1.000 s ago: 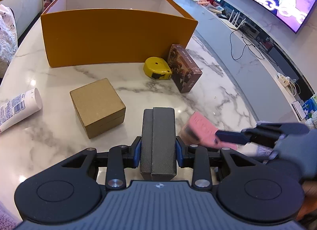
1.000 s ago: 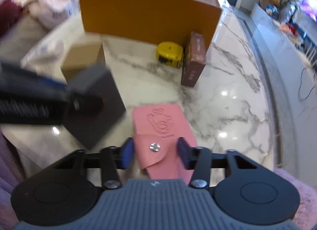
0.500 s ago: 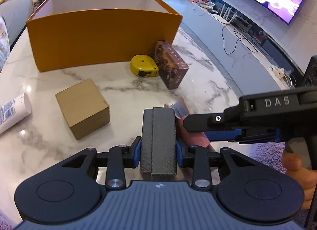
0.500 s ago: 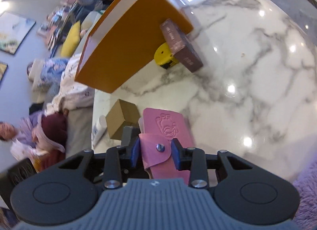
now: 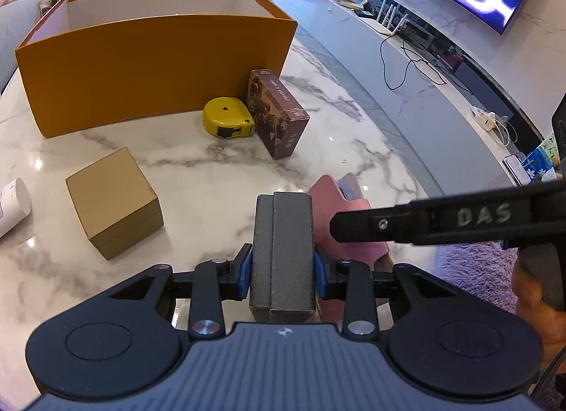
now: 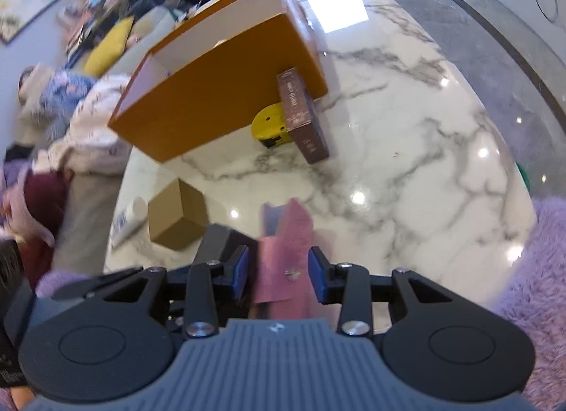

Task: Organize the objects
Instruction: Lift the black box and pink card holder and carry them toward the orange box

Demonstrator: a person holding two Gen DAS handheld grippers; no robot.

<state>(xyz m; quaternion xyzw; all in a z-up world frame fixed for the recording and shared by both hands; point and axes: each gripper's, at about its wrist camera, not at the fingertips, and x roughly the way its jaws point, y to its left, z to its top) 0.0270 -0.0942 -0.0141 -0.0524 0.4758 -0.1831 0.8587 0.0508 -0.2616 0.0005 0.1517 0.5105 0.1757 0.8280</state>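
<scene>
My left gripper [image 5: 283,269] is shut on a dark grey textured box [image 5: 283,234], held above the marble table [image 5: 353,149]. Just to its right, my right gripper [image 6: 277,269] is shut on a pink snap wallet [image 6: 283,252], which is tilted and blurred. In the left wrist view the pink wallet [image 5: 353,244] shows behind the right gripper's black body. The grey box [image 6: 219,241] sits close to the wallet's left. An open orange box [image 5: 155,68] stands at the far side of the table.
A yellow tape measure [image 5: 228,117] and a brown card box [image 5: 279,117] lie against the orange box's front. A tan cube box [image 5: 113,202] and a white tube [image 5: 12,206] lie left. The table edge curves off right, above a purple rug [image 5: 474,269].
The right gripper has rolled, so its view now tilts and the wallet has turned from flat to edge-up. It has come in close beside the left gripper. Both grips are unchanged.
</scene>
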